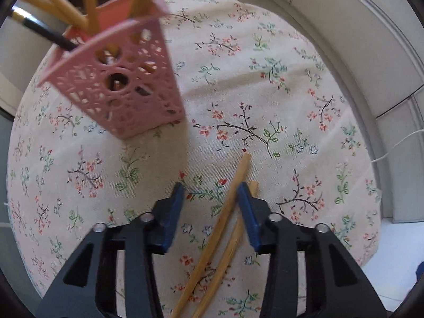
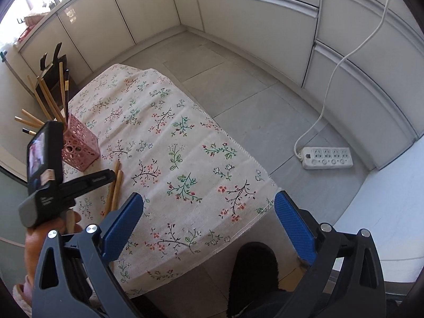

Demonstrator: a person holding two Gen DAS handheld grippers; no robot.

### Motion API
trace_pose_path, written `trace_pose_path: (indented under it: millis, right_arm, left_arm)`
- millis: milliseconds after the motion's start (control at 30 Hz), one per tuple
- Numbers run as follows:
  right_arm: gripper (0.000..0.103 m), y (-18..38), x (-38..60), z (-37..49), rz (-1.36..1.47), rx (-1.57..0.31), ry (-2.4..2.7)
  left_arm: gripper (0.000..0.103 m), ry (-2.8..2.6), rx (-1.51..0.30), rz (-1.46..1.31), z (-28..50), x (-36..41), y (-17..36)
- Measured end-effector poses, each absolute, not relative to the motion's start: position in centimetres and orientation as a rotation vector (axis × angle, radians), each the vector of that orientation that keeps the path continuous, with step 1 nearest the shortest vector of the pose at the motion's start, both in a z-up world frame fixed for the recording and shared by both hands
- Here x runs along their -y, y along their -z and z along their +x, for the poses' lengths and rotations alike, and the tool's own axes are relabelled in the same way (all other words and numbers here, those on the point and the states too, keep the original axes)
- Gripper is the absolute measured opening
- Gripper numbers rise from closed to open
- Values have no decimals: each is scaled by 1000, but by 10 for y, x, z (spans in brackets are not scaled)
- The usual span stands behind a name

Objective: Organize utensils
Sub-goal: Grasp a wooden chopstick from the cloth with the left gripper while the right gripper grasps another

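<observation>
The left gripper [image 1: 210, 190], jaws parted and not yet pinching, straddles one of two loose tan wooden chopsticks [image 1: 230, 201] on the floral tablecloth [image 1: 265, 84], evidently bound for the pink perforated plastic holder [image 1: 119, 84] nearby.

Pink perforated plastic holder [image 1: 116, 79] sitting upper left on floral-clothed table [image 1: 265, 92]; two bamboo chopsticks [image 1: 225, 212] lying lower centre; white power strip [image 2: 327, 157] lying right on floor.

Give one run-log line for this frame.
left gripper: open over chopsticks | right gripper: open, empty | holder: upright
</observation>
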State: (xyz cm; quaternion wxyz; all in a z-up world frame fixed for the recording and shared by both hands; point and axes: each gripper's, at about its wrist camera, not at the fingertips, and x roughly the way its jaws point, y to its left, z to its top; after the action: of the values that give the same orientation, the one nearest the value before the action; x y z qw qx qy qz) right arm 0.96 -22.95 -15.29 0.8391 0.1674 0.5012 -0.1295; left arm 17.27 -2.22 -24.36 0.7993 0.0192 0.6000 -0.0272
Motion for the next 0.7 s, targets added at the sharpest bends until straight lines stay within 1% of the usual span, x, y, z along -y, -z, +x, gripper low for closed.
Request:
trace_pose_path:
  millis: [33,67,100,133,167,267,367,467,600,700]
  right_arm:
    - [96,152,230,9,351,-1058,278]
    - [96,151,229,9,351,-1054,281]
    - [96,151,229,10,354,-1053,282]
    - [96,151,229,11,359,-1055,279]
    - [96,152,228,13,364,-1060,275]
    - [96,157,220,25,379,-1099,255]
    - [96,162,210,37,387,-1138,229]
    - [96,169,190,60,377,-1192,198]
    - [96,190,153,99,340,-1283,132]
    - [89,206,129,115,281,-1321,122]
  left_arm:
    - [31,52,-1283,57,173,24,245]
    - [24,51,-1269,74,173,26,245]
    - [19,56,-1264,86,172,27,244]
    - [11,66,-1263,94,170,26,244]
    - [9,75,-1263,93,167,23,243]
    - [7,113,-1271,49,159,6,243]
    - [6,117,-1288,16,146,-17,241]
    - [6,139,-1276,-31,130,-39,227]
    - [6,162,-1157,-70,107,-66,179]
    - [7,149,-1061,-69,99,-78,150]
